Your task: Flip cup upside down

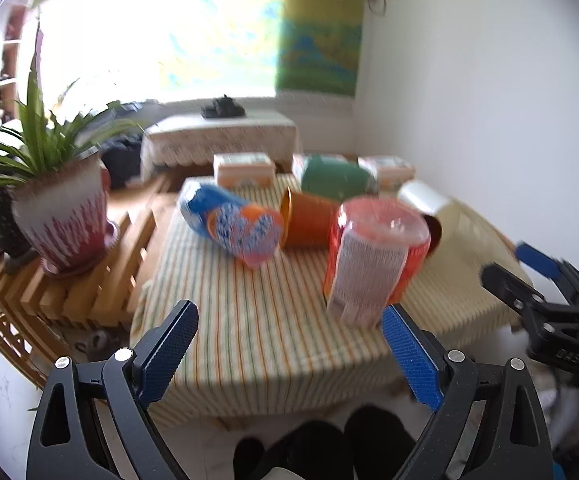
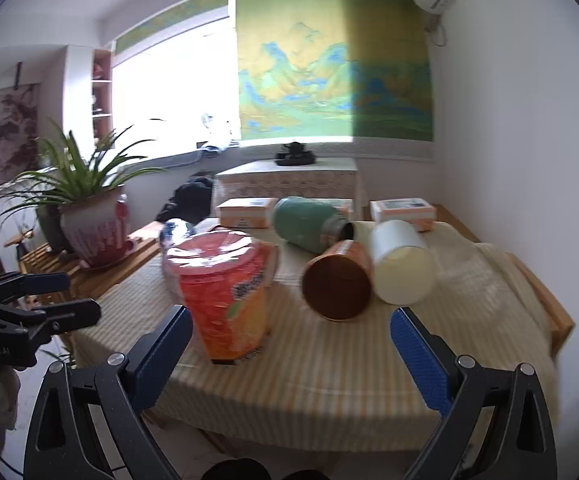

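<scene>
1. Now both claws, left claw (image 1: 289, 354) and right claw (image 2: 291, 354), are wide open and hold nothing.
2. Orange cup (image 2: 337, 286) lies sideways at frame centre on the surface (image 2: 329, 360), probably waiting for a grasp.

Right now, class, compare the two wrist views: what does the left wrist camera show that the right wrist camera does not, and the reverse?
Only the left wrist view shows the whole blue and orange snack bag lying flat, and the right gripper at the edge.

Only the right wrist view shows the orange cup's dark open mouth, and the left gripper.

Both show the upright orange snack tub, green cup, cream cup and striped tablecloth.
</scene>
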A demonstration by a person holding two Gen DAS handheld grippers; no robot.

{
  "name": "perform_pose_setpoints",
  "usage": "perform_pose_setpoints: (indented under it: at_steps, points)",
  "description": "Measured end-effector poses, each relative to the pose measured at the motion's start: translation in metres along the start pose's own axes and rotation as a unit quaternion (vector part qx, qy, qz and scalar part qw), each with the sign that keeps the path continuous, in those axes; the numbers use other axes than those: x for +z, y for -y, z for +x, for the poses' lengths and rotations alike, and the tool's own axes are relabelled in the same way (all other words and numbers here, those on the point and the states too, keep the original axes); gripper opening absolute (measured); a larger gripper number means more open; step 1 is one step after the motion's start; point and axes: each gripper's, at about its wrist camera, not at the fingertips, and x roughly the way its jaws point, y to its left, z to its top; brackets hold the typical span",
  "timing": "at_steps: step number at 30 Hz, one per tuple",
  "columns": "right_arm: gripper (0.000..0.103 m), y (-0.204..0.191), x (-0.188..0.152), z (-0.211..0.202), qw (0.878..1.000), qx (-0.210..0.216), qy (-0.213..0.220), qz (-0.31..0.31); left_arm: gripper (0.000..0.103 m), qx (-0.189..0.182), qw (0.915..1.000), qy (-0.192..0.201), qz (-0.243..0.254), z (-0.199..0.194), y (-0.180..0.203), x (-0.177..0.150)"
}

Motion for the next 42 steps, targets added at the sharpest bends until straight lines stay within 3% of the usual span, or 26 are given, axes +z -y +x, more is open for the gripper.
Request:
perform_pose_setpoints:
  at_steps: [4,10,16,42]
  points:
    - [0.098,0.007,0.005,-0.011,0.999,-0.026,0.002,0.018,0.096,0.024,0.9985,0.043,-0.022,-0.007,0.006,0.002]
    - [0.098,0.01,0.014,-0.022,0.997,-0.065,0.013,0.026,0.099,0.041,0.997,0.06,-0.027,-0.011,0.019,0.003]
    - [0.098,0.012,0.014,-0.025,0.996,-0.072,0.019,0.041,0.101,0.056,0.9947,0.086,-0.009,-0.02,0.034,0.0]
    - [0.098,0.004,0.01,-0.03,0.994,-0.096,0.037,0.021,0.102,0.082,0.9923,0.091,-0.02,-0.019,0.028,-0.004]
